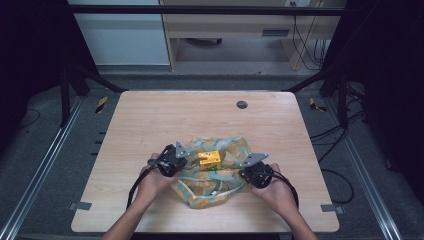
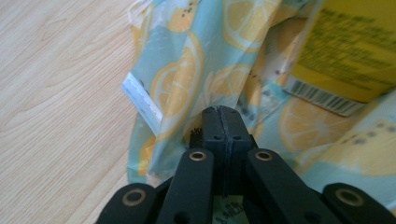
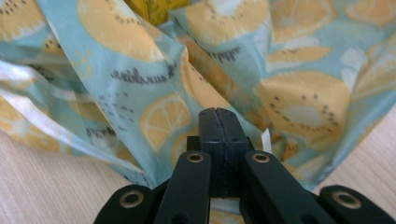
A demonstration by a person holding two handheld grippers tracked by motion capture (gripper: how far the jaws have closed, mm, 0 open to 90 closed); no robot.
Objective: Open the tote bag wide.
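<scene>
Work in hand: I am handling a lemon-print bag (image 1: pixel 212 172) with a yellow box (image 1: pixel 209 158) sitting on or in it; from above I cannot tell which.
Bag position: it lies on the wooden table (image 1: pixel 150 120) toward the near edge, about midway between the left and right edges.
Left gripper (image 1: pixel 170 161): jaws pressed together on the bag's left side; in the left gripper view (image 2: pixel 223 122) a fold of the print runs under the tips, so I judge it pinches the fabric.
Right gripper (image 1: pixel 256 172): jaws likewise closed (image 3: pixel 218 122), clamped on a gather of the bag's right side.
Why held so: a grip on each side lets me spread or lift the bag evenly, I judge, keeping the box from tipping.
Long axis: the crumpled bag runs roughly from the far-left to the near-right, mouth direction unclear.
Box: its long side lies about parallel to the near edge; barcode (image 2: pixel 322 95) faces the left gripper.
</scene>
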